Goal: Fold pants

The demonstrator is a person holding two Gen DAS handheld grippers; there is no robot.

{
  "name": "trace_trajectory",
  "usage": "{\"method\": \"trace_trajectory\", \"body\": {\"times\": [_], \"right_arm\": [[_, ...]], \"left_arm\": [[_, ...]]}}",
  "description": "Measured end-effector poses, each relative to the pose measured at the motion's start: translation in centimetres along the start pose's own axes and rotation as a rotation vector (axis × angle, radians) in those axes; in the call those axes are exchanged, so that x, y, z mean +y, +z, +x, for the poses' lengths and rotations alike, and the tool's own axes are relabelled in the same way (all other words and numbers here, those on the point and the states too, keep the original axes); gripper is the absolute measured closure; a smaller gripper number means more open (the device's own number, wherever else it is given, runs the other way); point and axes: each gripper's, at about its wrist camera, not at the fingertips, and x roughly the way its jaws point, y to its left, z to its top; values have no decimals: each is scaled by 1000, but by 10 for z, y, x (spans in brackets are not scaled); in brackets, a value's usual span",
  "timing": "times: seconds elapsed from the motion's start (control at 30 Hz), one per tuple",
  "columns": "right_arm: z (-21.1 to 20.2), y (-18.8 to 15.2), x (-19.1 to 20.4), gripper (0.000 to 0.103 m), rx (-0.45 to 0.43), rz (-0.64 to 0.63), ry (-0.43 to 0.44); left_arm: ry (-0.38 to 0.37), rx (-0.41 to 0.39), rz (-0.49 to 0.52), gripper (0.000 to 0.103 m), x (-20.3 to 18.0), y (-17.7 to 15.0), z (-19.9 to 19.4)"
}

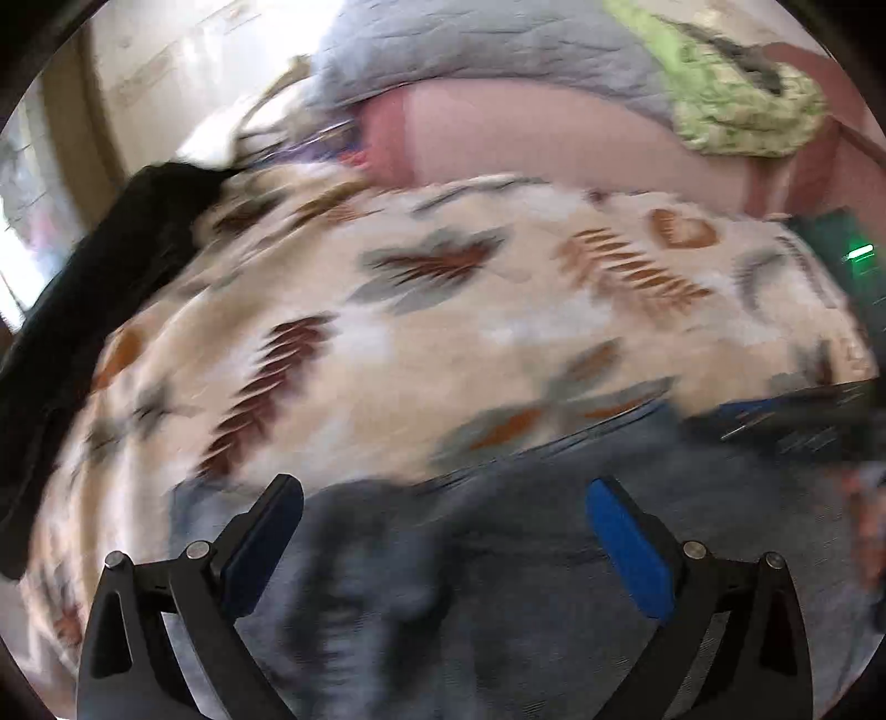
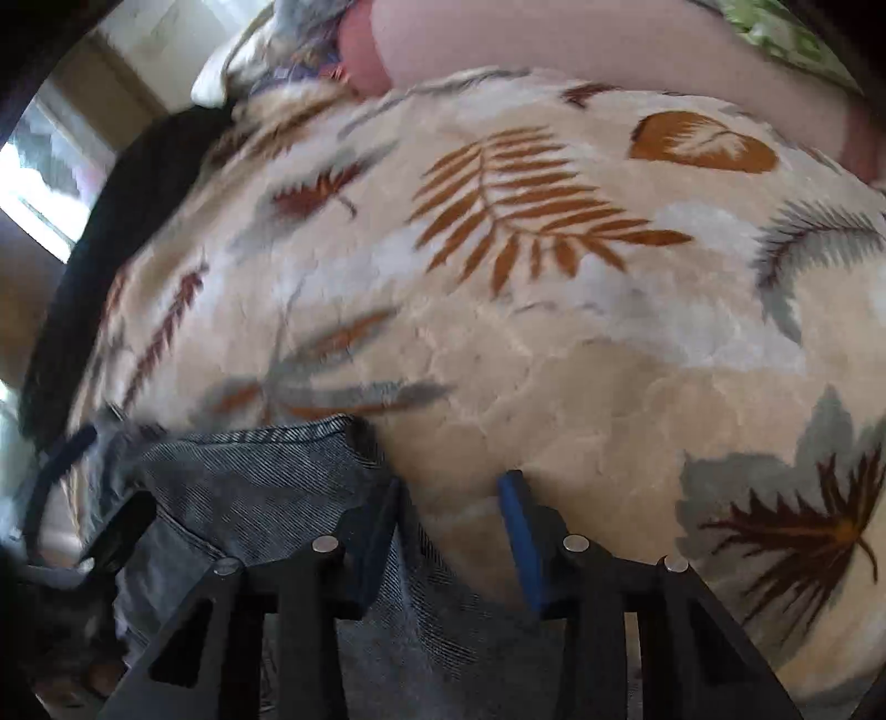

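Grey-blue denim pants (image 1: 498, 581) lie on a cream blanket with leaf prints (image 1: 443, 332). My left gripper (image 1: 443, 509) is open just above the denim, its blue pads wide apart and holding nothing. In the right wrist view the pants (image 2: 249, 487) lie at lower left, with a hemmed edge along the top. My right gripper (image 2: 451, 498) is open at the pants' right edge. Its left finger (image 2: 376, 543) rests over the denim and its right finger (image 2: 520, 531) is over the blanket (image 2: 554, 343). The left view is motion-blurred.
A black garment (image 1: 83, 343) lies along the blanket's left side, also in the right wrist view (image 2: 111, 232). A grey quilted pillow (image 1: 470, 50), a pink sheet (image 1: 526, 144) and a green patterned cloth (image 1: 742, 105) lie at the far end.
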Motion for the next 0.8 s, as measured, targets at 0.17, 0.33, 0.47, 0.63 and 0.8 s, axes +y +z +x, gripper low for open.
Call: {"method": "trace_trajectory", "body": {"times": [0.17,0.33,0.47,0.63,0.8], "right_arm": [[-45,-20,6,60,-124,19,32],[-27,-30,-18,54,-40,80,-37],[-96,-52,-8,52,-194,59,-36],[-77,-87,-36,34,-120,116,-114],[-94,-89,-63,42,-188,227,-131]], "left_arm": [[58,-3,122,0,-5,-14,21],[62,-19,130,0,-7,-13,23],[43,-49,103,0,3,-20,-2],[-5,-103,106,0,-4,-31,-30],[22,20,114,0,3,-46,8]]}}
